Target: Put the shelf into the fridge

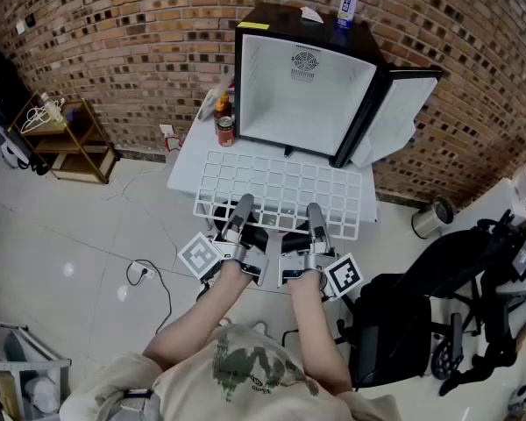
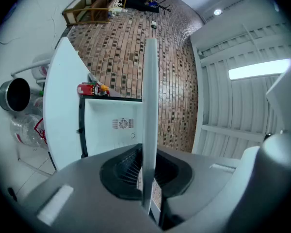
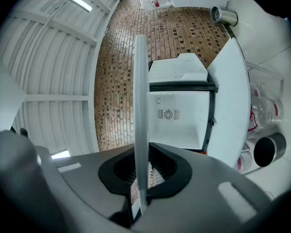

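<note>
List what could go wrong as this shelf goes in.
1. Both the left gripper and right gripper clamp the shelf only at its near edge, so the far edge may droop or twist.
2. The shelf looks nearly as wide as the fridge opening; a corner could catch the frame or open door.
3. The red can beside the fridge stands near the shelf's far left corner and could be knocked.
</note>
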